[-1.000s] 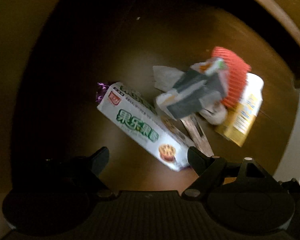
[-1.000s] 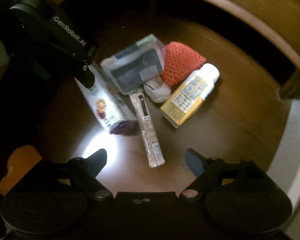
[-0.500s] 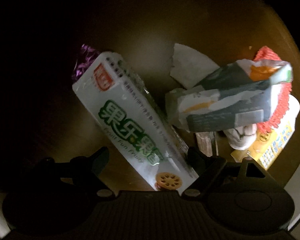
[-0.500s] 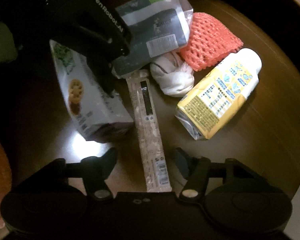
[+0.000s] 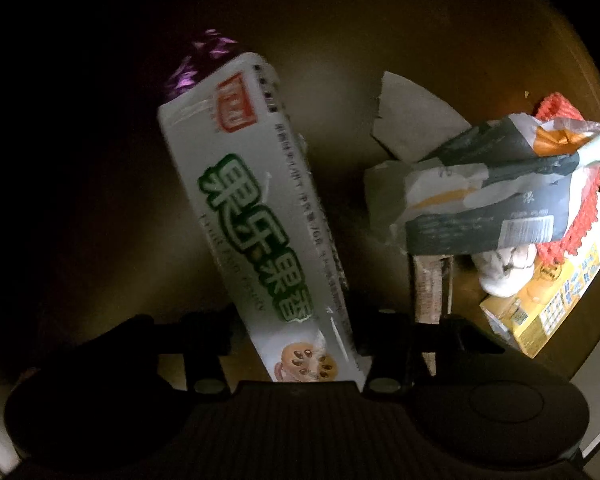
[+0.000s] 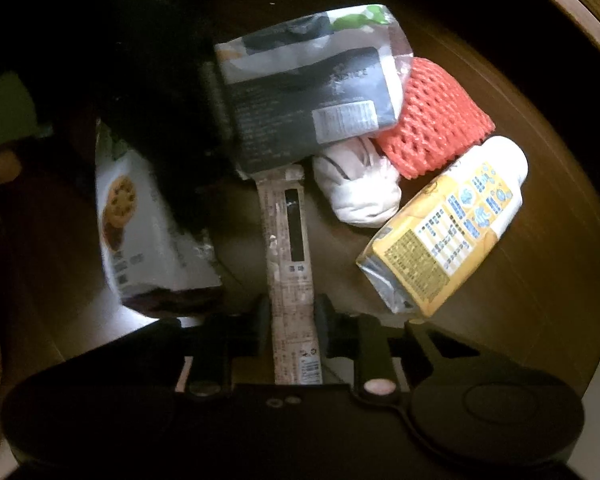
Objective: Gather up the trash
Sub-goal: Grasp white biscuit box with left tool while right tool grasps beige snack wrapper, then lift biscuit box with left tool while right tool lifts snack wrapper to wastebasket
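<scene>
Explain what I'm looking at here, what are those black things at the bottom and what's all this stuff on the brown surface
These are two handheld grippers, one in each of a person's hands, each with a camera looking along its fingers. The black shapes at the bottom are the grippers themselves. In the left view, the left gripper is closing around a white biscuit packet. In the right view, the right gripper is closing around a long thin wrapper. On the round wooden table also lie a grey pouch, red foam netting, a crumpled tissue and a yellow carton.

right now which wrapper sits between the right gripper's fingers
The long thin brown wrapper, between the closing right gripper; the white biscuit pack and grey bag lie outside.
</scene>
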The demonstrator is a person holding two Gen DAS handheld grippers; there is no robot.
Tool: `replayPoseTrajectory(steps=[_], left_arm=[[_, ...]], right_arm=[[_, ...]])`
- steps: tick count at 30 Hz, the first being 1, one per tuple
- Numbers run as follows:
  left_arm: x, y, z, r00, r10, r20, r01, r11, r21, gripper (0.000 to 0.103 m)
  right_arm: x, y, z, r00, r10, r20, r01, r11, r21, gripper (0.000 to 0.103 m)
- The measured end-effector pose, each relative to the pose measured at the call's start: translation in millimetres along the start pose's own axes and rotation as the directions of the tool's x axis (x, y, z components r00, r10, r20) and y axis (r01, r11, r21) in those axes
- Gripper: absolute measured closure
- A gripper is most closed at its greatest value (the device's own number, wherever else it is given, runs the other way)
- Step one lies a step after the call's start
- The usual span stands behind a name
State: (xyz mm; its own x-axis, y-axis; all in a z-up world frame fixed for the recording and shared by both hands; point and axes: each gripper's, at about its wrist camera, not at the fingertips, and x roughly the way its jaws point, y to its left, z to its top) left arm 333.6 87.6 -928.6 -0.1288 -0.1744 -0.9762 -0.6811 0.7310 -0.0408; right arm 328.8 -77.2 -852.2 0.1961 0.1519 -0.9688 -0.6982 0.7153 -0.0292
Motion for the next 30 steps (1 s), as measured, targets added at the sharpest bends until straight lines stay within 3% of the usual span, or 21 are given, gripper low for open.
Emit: replayPoseTrajectory(steps=[10, 15, 21, 25, 30], left_arm=[[-22.4, 21.4, -47.1, 0.997, 0.068, 0.024, -0.071, 0.988, 0.139, 0.061], [-52.6, 21.1, -71.4, 0.996, 0.083, 0.033, -0.088, 0.978, 0.188, 0.062], [-122.3, 15.8, -97.5, 0.993, 0.093, 0.074, -0.110, 0.951, 0.287, 0.062], [-197.4, 15.8, -108.3, 0.991, 0.072, 0.115, -0.108, 0.932, 0.345, 0.062], [-288.7, 6.5, -125.5, 0.986, 0.019, 0.166, -0.082, 0.920, 0.384, 0.062]], right_arm=[[-14.7, 9.2, -28.2, 0.997, 0.050, -0.052, -0.043, 0.992, 0.121, 0.085], [-57.5, 2.9, -43.3, 0.996, 0.075, -0.040, -0.063, 0.967, 0.246, 0.085], [-134.1, -12.2, -34.4, 0.995, 0.100, -0.001, -0.092, 0.918, 0.385, 0.085], [-182.6, -19.5, -22.6, 0.996, 0.094, 0.007, -0.089, 0.907, 0.413, 0.085], [-276.9, -27.8, -4.7, 0.995, 0.068, 0.072, -0.093, 0.891, 0.444, 0.085]])
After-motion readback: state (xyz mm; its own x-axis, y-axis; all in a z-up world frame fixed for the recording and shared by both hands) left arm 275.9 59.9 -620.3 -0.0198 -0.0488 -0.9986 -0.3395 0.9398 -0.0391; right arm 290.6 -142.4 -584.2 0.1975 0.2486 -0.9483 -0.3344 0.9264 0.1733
